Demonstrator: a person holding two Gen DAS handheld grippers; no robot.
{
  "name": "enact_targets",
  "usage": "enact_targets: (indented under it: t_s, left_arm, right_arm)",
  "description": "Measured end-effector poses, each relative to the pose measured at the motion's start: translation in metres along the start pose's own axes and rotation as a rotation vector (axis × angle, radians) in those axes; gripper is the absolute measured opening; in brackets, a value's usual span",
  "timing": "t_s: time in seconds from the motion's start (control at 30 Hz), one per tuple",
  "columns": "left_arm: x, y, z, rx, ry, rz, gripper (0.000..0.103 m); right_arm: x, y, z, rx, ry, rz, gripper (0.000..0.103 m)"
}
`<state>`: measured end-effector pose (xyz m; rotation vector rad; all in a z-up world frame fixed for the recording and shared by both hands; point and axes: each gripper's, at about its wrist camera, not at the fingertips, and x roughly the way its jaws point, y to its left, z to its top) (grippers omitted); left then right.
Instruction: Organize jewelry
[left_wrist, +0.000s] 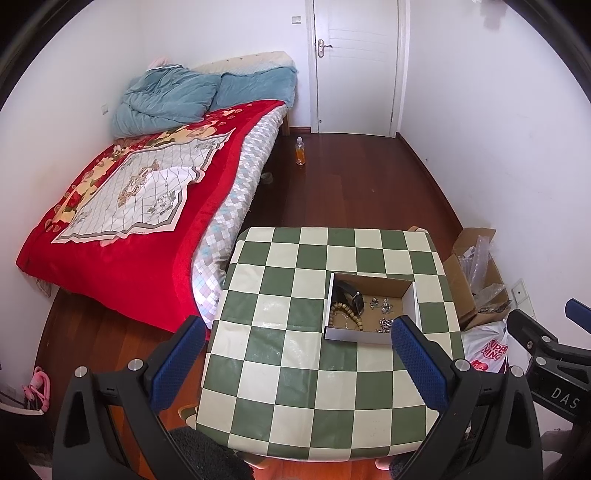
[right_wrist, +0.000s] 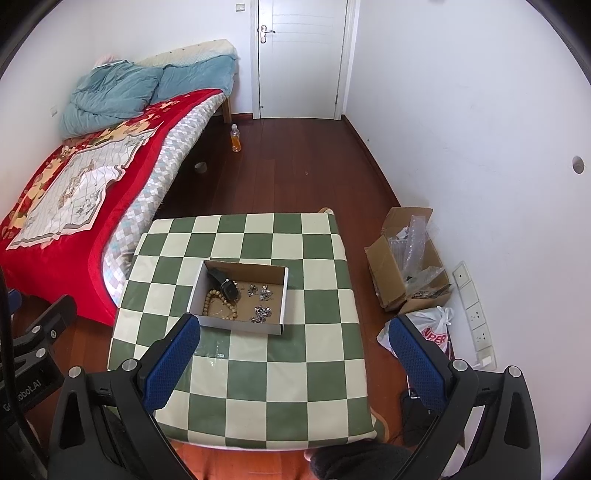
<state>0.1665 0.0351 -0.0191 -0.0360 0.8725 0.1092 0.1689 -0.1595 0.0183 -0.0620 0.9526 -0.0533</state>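
Note:
A shallow cardboard box (left_wrist: 413, 297) (right_wrist: 284, 295) sits on the green-and-cream checked table (left_wrist: 280, 362) (right_wrist: 258, 384). Inside lie a wooden bead bracelet (left_wrist: 349, 315) (right_wrist: 218, 304), a black watch (left_wrist: 351, 295) (right_wrist: 227, 284) and several small silver pieces (left_wrist: 384, 314) (right_wrist: 261, 302). My left gripper (left_wrist: 299, 328) is open and empty, held above the table's near half, its right finger (left_wrist: 417, 362) near the box's front right corner. My right gripper (right_wrist: 291, 332) is open and empty, held above the table in front of the box. The right gripper also shows in the left wrist view (left_wrist: 546, 339).
A bed with a red blanket (left_wrist: 140, 206) (right_wrist: 66, 177) stands left of the table. An open carton with plastic wrap (left_wrist: 476, 280) (right_wrist: 410, 258) and a plastic bag (left_wrist: 487, 350) (right_wrist: 432, 332) lie on the floor to the right. A bottle (left_wrist: 300, 150) (right_wrist: 235, 138) stands by the door.

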Motion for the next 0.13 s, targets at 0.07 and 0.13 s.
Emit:
enact_targets:
  t_s: [0.07,0.13]
  left_arm:
    - [-0.0001,-0.0007,0.0001,-0.004,-0.003,0.003,0.103]
    - [0.0002,-0.0032,0.0013,-0.001,-0.005,0.001,0.103]
  right_arm:
    - [-0.0001,0.0003,-0.0003,-0.004,0.002,0.000,0.103]
    - [-0.0004,-0.0003,-0.0005,-0.006,0.004,-0.001,0.103]
